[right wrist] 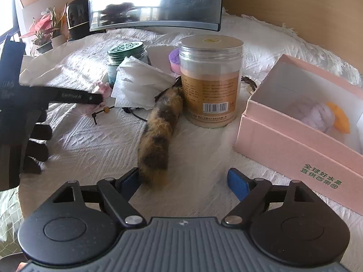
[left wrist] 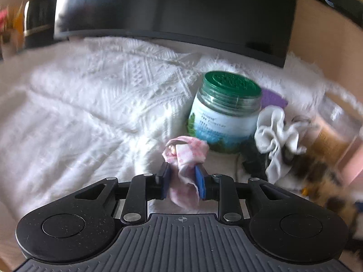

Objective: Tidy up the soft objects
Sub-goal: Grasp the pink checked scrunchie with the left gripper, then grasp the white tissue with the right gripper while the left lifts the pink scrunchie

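Box (right wrist: 292,140): purple plush (right wrist: 315,116) inside | left jaws pinching pink cloth (left wrist: 185,158) | right jaws spread

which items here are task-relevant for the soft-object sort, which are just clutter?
Task-relevant:
- pink cloth, pinched in left gripper
- furry tail, by the open right gripper
- white cloth
- pink box with soft items already inside

Clutter:
- green-lid jar
- tan jar
- monitor
- potted plant
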Motion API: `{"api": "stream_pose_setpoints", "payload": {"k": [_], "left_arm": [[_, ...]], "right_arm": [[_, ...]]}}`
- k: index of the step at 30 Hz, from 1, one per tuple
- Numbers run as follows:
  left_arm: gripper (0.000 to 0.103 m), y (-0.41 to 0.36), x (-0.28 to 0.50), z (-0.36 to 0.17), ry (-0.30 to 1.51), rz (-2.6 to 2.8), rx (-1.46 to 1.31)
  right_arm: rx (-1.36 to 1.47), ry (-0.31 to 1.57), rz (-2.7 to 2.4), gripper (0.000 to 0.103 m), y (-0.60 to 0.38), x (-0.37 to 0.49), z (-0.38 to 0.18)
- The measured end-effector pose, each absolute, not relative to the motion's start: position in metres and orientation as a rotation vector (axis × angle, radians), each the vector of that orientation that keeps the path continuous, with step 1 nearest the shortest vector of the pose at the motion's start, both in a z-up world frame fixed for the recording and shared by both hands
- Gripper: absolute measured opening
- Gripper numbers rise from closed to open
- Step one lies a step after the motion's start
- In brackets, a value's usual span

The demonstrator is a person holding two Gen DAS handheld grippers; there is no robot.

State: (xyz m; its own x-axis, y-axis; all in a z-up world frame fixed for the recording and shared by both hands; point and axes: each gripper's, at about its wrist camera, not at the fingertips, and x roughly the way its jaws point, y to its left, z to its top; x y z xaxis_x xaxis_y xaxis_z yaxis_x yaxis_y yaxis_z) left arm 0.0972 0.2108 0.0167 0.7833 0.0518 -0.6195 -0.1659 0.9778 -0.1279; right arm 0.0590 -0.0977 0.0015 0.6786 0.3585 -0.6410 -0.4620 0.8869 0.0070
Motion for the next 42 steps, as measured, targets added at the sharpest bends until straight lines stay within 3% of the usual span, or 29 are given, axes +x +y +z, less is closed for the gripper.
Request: {"api": "stream_pose_setpoints", "payload": {"k": [8, 9, 10, 12, 22, 29, 31, 33, 36, 42], "left_arm": [[0.03, 0.211, 0.102, 0.014, 0.647, 0.061, -0.199], [0.029, 0.212, 0.1, 0.014, 0.644, 0.051, -0.2], [0.018, 0.215, 0.099, 0.014, 0.645, 0.032, -0.217], [0.013, 0.221, 0.094, 0.011, 0.635, -0.013, -0.271], [0.012, 0.214, 0.073, 0.013, 0.52, -0.067, -0.266], [0.012, 0.221, 0.067, 0.012, 0.474, -0.051, -0.329], [0.012, 0.226, 0.068, 0.012, 0.475, -0.051, -0.354], [0.012, 0.23, 0.068, 0.013, 0.466, -0.055, -0.374], [0.012, 0.238, 0.073, 0.027, 0.441, -0.068, -0.399], [0.012, 0.243, 0.098, 0.103, 0.292, -0.048, -0.297]], "right_arm": [[-0.142, 0.617, 0.506, 0.084, -0.099, 0.052, 0.011], [-0.134, 0.606, 0.504, 0.084, -0.1, 0.052, 0.015], [-0.127, 0.597, 0.499, 0.084, -0.1, 0.051, 0.019], [-0.129, 0.585, 0.5, 0.084, -0.098, 0.05, 0.029], [-0.486, 0.44, 0.504, 0.081, -0.012, 0.056, 0.064], [-0.508, 0.588, 0.543, 0.057, 0.044, 0.119, 0.065], [-0.52, 0.645, 0.534, 0.041, 0.052, 0.133, 0.062], [-0.507, 0.71, 0.562, 0.013, 0.054, 0.143, 0.064], [-0.45, 0.705, 0.583, 0.008, 0.046, 0.146, 0.091], [-0.332, 0.568, 0.588, 0.007, 0.015, 0.145, 0.18]]}}
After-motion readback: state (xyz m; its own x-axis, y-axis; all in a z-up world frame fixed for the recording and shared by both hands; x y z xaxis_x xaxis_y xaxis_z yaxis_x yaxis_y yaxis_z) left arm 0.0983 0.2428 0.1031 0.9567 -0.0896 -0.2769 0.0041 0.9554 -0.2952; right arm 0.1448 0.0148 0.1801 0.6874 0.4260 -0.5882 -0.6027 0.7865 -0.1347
